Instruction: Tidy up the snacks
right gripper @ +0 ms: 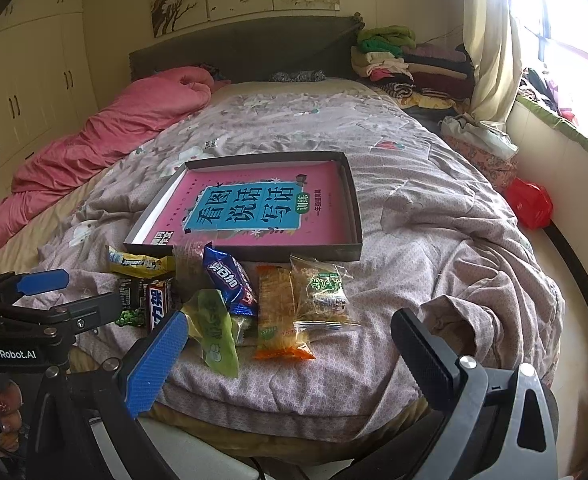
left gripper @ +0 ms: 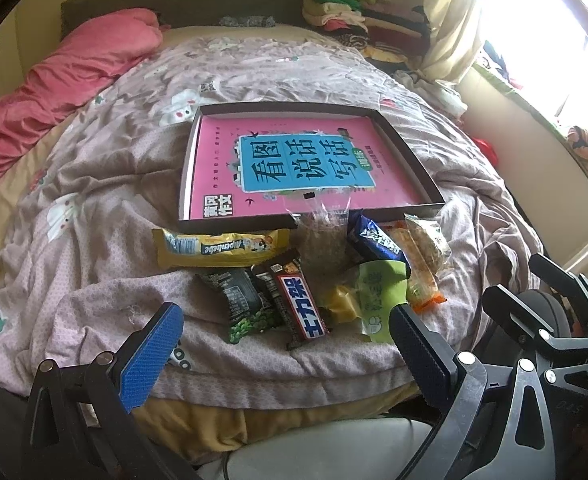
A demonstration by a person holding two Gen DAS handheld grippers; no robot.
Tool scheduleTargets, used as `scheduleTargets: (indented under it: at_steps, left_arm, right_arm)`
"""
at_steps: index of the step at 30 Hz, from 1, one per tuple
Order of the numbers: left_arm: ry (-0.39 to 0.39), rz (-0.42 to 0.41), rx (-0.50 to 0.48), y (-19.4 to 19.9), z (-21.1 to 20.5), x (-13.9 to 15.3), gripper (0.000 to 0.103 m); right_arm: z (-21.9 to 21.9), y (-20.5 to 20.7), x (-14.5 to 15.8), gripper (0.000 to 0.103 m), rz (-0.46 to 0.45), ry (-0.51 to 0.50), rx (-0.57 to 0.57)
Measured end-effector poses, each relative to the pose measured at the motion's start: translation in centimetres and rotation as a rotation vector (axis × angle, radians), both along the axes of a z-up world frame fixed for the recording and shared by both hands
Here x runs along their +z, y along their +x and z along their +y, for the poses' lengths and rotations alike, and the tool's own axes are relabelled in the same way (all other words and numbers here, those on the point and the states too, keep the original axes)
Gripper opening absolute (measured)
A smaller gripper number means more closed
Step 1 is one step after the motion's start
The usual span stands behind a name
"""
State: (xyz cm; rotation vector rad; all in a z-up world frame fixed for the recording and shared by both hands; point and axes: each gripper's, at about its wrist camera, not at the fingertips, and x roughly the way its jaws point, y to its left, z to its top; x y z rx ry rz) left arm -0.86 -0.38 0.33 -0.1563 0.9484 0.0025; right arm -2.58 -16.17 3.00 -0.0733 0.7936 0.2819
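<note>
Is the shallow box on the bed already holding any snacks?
No. The shallow box holds only a pink book; the snacks lie outside it.

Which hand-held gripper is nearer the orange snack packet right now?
Right. The right hand-held gripper faces the orange snack packet; the left hand-held gripper sits further left, before the Snickers bar.

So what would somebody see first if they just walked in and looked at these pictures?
Probably the bright pink book with its big blue label, lying in a shallow box in the middle of the bed. Right in front of it sits a jumble of snacks on the quilt, with both open grippers, left gripper and right gripper, hovering near them.
</note>
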Motion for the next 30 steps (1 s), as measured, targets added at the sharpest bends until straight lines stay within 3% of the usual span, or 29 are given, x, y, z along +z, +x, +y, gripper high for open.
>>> scheduleTargets:
  at_steps: [30]
  left_arm:
    - [-0.003,0.012,-0.009,0.21,-0.37,-0.36,0.102]
  right_arm:
    - [-0.18,0.34,-0.26,0.102,0.017,0.006,-0.005]
